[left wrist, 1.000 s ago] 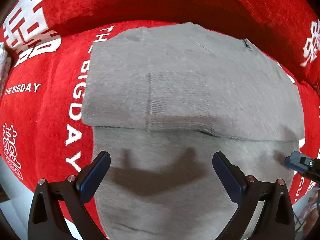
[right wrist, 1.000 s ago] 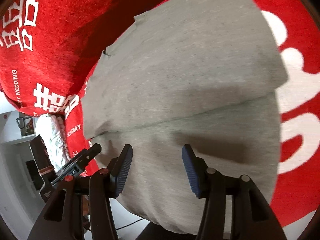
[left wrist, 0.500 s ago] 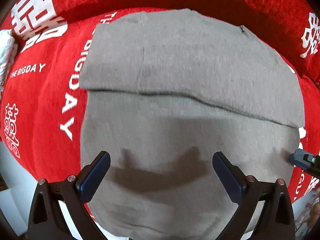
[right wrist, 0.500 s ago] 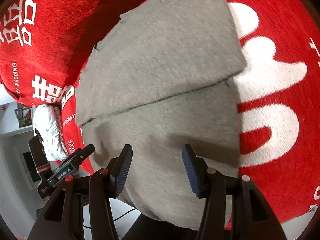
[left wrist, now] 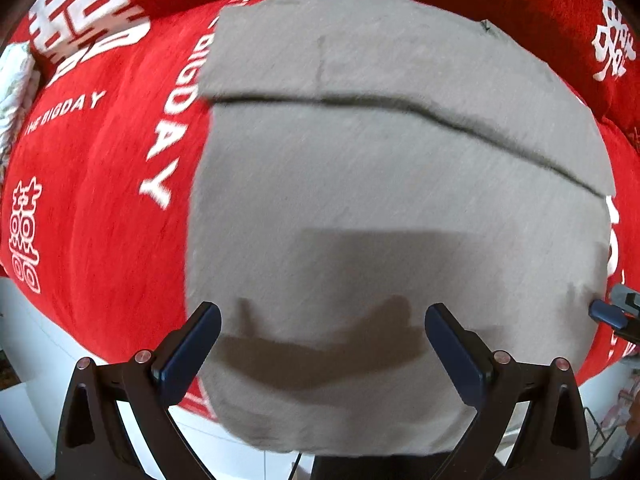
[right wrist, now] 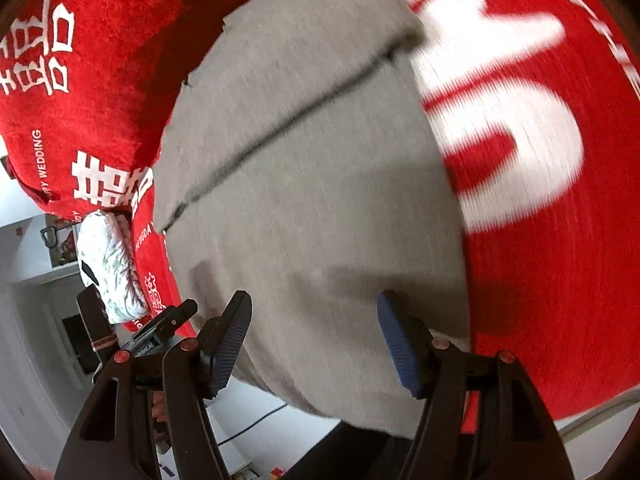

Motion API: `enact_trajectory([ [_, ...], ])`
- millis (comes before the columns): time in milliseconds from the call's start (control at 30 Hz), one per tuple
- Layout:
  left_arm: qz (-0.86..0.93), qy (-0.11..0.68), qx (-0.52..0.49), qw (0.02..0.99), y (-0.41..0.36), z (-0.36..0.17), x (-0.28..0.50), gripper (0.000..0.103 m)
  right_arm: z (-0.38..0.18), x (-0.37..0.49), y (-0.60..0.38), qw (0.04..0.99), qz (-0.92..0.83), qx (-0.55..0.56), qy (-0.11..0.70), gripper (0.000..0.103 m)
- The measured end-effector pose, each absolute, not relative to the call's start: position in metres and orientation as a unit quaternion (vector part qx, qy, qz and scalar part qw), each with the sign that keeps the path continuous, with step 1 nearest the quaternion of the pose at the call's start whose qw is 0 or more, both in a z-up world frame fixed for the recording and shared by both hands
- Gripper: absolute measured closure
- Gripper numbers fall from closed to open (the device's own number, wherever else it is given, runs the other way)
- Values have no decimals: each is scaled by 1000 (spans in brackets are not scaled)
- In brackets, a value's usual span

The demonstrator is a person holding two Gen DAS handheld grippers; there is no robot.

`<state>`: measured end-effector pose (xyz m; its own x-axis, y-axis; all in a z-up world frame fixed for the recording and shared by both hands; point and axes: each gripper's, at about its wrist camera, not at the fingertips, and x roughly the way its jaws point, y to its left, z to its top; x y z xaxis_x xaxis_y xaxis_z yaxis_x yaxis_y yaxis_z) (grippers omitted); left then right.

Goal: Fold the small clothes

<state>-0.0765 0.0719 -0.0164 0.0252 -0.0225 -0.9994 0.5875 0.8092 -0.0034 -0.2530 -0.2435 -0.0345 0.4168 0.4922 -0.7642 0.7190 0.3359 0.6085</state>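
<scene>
Left wrist view: left gripper (left wrist: 322,346) at 6 o'clock, jaws spread wide, nothing between them. It hangs over the near edge of the grey garment (left wrist: 392,208), whether the pads touch cloth I can't tell; its shadow falls on the fabric just ahead. Garment fills the centre, lying flat on the red blanket (left wrist: 100,208), near hem draping over the front edge at 6. Towards 12 o'clock a folded-over flap (left wrist: 360,52) lies on top, its edge running as a dark line from 9 to 3. Blanket has white lettering, "THE BIGDAY", at 9–10 o'clock, large white characters at 11 and 1. Tip of the right gripper (left wrist: 612,314) peeks in at 3–4 o'clock, beside the garment's right edge. Frame is slightly motion-blurred.

Right wrist view: right gripper (right wrist: 316,340) at 6 o'clock, jaws parted, moderate gap, empty, over the garment's (right wrist: 320,200) near hem. Fold line runs diagonally from 9 to 1 o'clock. Blanket (right wrist: 560,280) with big white print from 1 to 4 o'clock. Left gripper (right wrist: 160,326) is visible at 8 o'clock, by the garment's left edge. A white patterned bundle (right wrist: 110,266) sits at 8–9 o'clock beyond it.
</scene>
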Motion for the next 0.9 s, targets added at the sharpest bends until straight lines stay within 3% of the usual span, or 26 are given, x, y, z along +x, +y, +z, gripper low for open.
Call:
enact_trajectory([
  [433,-213,719,195,632,188,-58,-120,1,-59,-342,-172,586,-101,566,571,34],
  [900,-250,737,158,608,191,-94,-156,1,-110,-375,-136,569,-127,538,609,34],
])
